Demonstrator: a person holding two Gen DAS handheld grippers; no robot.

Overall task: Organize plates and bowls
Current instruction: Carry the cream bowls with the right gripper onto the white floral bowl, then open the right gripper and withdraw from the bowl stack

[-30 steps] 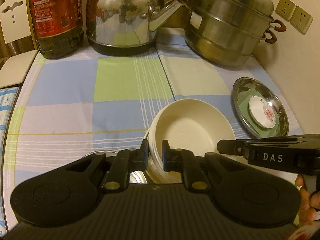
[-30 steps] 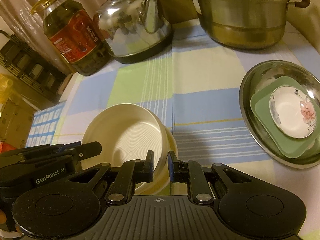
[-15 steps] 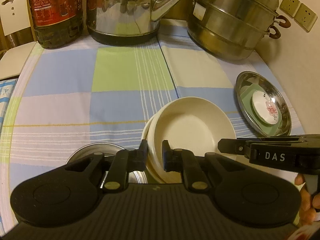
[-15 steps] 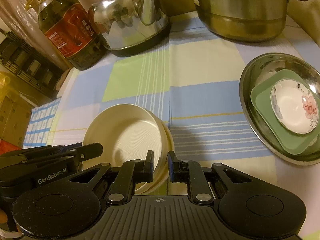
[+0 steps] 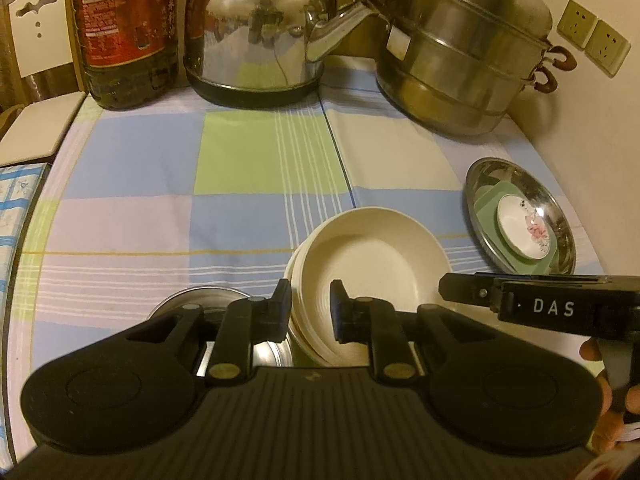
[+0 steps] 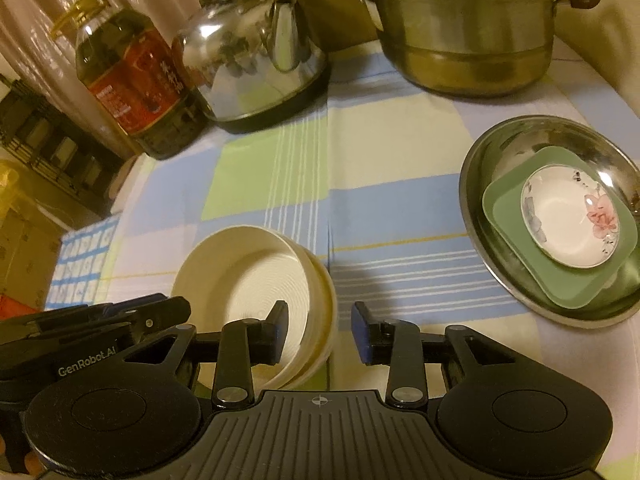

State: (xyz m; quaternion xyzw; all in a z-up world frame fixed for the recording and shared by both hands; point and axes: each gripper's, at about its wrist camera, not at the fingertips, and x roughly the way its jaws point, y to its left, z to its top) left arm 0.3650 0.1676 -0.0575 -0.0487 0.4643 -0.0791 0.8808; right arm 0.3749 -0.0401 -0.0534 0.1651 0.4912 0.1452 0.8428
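On the checked cloth of the worktop [image 5: 168, 184], you have two groups of dishes. At the near edge sits a nested pile of cream bowls [image 5: 368, 264], tilted so that the upper rims sit off-centre from the lower ones; the pile appears to rest partly on a steel dish [image 5: 200, 300] whose rim shows just left of it, though the contact is hidden by the left gripper [image 5: 310, 310]. Your left gripper straddles the near-left rim of the pile; its jaws are opening, with the rim between them, and the pads appear no longer to press on it. Your right gripper [image 6: 320, 332] straddles the near-right rim of the same pile; its jaws are opening and stand spread, the right pad clear of the bowls. To the right, well apart from the pile, a steel basin [image 6: 504, 152] holds a green square plate [image 6: 560, 284], and a small flowered saucer [image 6: 568, 220] sits on that plate. By these views the cream bowls are gathered and just set down, and the right-hand group is stacked. What seems left: straightening the leaning pile and perhaps dealing with the steel dish. The kettle [image 5: 260, 32], oil bottle [image 5: 124, 28] and steamer pot [image 5: 460, 52] stand at the back, untouched by either gripper.
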